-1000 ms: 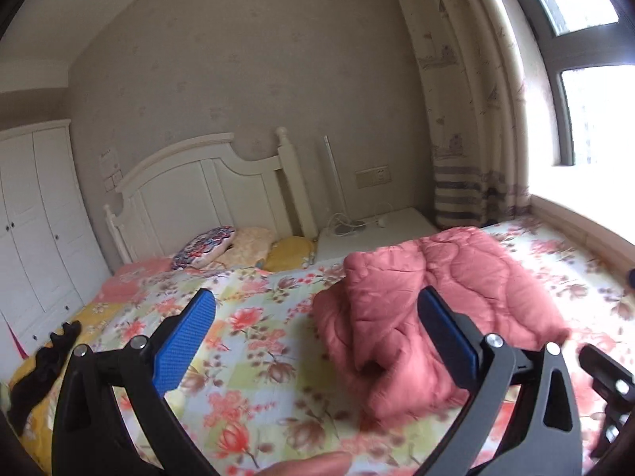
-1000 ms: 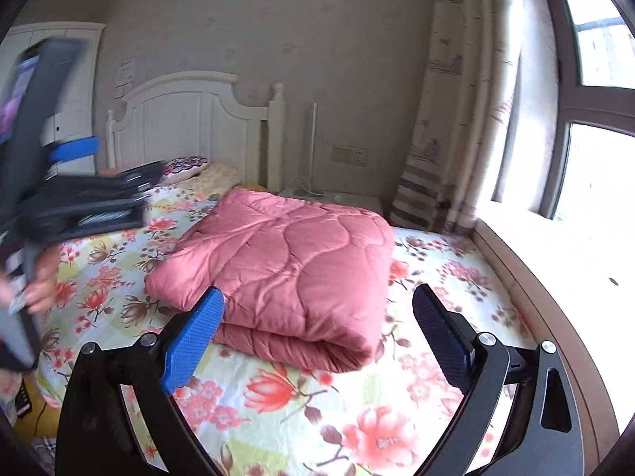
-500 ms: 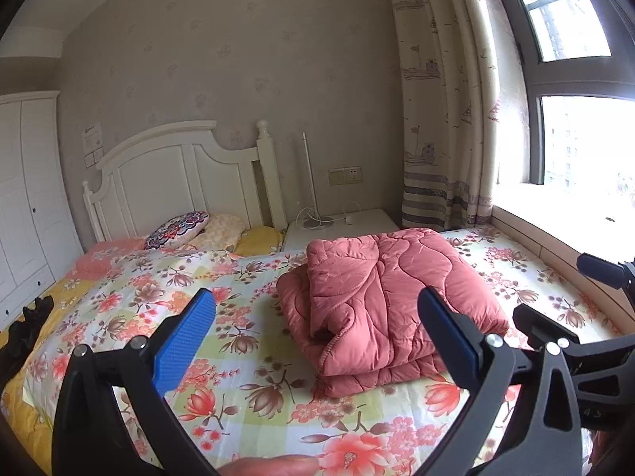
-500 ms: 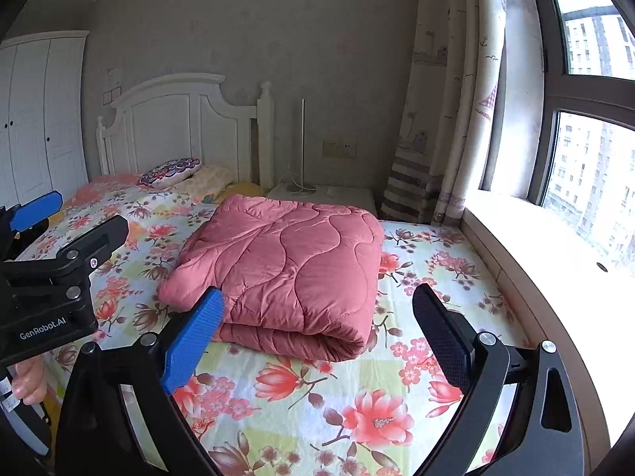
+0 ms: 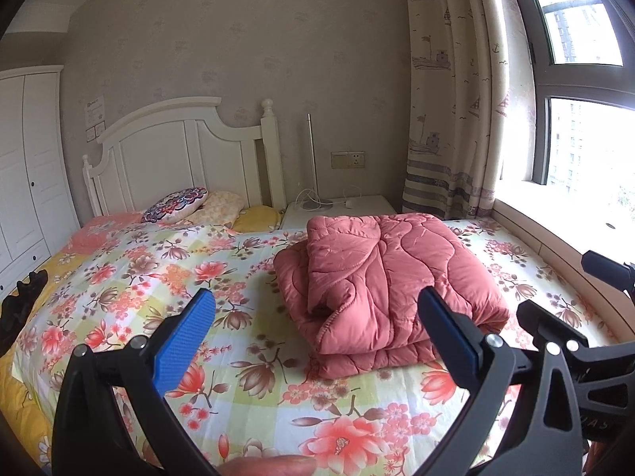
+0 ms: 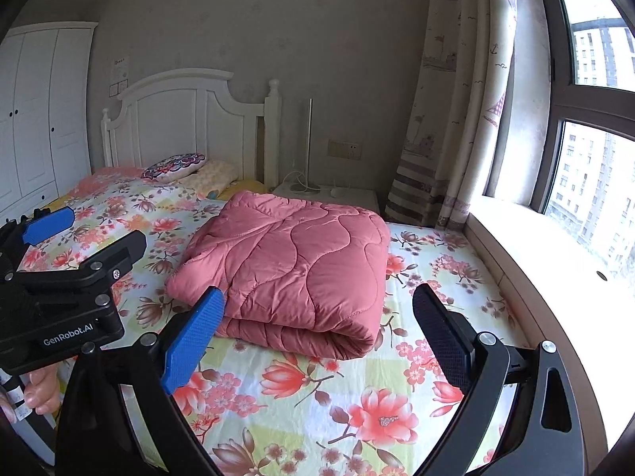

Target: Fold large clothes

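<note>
A pink quilted garment [image 5: 381, 281] lies folded into a thick rectangle on the floral bedsheet [image 5: 166, 277]; it also shows in the right wrist view [image 6: 293, 265]. My left gripper [image 5: 317, 337] is open and empty, held above the sheet short of the bundle's near left edge. My right gripper [image 6: 317, 337] is open and empty, held just short of the bundle's near folded edge. The left gripper's body [image 6: 59, 297] shows at the left of the right wrist view. The right gripper's body [image 5: 575, 341] shows at the right of the left wrist view.
A white headboard [image 5: 178, 158] and pillows [image 5: 178, 208] stand at the far end. A white nightstand [image 5: 337, 208] sits beside it. A window ledge [image 6: 555, 246] and curtain [image 6: 444, 119] run along the right. A white wardrobe [image 5: 27, 158] and a dark garment [image 5: 20, 301] are at the left.
Both grippers have drawn back and levelled out, so the folded bundle sits further off. The left gripper has swung right, toward the window. The bundle has not moved.
</note>
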`<control>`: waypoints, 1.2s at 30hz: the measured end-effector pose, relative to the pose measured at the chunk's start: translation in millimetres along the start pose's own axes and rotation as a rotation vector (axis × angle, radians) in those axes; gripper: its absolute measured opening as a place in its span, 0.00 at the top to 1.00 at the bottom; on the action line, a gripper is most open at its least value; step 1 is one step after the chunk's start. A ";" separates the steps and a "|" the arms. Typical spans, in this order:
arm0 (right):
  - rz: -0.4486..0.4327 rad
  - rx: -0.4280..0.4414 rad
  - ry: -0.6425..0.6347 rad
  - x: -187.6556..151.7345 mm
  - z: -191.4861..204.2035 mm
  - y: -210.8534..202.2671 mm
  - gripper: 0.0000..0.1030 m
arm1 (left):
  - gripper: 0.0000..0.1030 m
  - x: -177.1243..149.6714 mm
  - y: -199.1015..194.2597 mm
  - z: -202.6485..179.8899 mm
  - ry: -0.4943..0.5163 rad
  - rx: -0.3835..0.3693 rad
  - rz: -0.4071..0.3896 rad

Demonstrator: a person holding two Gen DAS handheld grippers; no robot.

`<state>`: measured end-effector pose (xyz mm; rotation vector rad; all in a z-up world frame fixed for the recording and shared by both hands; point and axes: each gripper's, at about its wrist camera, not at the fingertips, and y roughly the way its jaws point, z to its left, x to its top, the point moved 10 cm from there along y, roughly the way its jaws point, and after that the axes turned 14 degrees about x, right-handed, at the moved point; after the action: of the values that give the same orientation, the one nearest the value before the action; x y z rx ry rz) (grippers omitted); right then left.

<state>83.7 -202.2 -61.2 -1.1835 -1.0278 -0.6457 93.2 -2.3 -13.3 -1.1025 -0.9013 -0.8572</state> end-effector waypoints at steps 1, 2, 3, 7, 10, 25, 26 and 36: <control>-0.001 -0.001 -0.002 0.2 0.3 -0.8 0.11 | 0.02 0.0 -1.3 0.1 0.000 0.001 -0.004; -0.002 0.000 -0.004 0.1 0.7 -1.6 0.11 | 0.02 -0.1 -2.8 -0.2 0.001 0.002 -0.006; -0.002 -0.001 -0.005 0.1 1.0 -2.3 0.11 | 0.02 -0.2 -3.5 -0.1 0.000 0.001 -0.006; -0.002 0.000 -0.006 -0.2 2.5 -3.9 0.11 | 0.02 -1.5 -5.2 3.1 -0.006 0.000 -0.003; -0.002 0.000 -0.013 0.7 5.7 -4.1 0.11 | 0.02 -1.0 -6.5 6.3 -0.011 0.005 -0.005; 0.006 0.004 -0.024 -0.1 12.4 -2.9 0.11 | 0.02 4.2 -9.6 22.6 -0.034 0.035 -0.018; 0.007 0.004 -0.024 -0.3 12.3 -2.8 0.11 | 0.02 4.7 -10.1 23.2 -0.035 0.036 -0.020; 0.034 0.012 -0.008 -9.3 8.2 4.0 0.11 | 0.02 4.0 -9.5 22.9 -0.034 0.036 -0.018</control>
<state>80.7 -194.2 -71.1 -1.1921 -1.0151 -0.6075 82.4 17.1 -1.7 -1.0820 -0.9521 -0.8361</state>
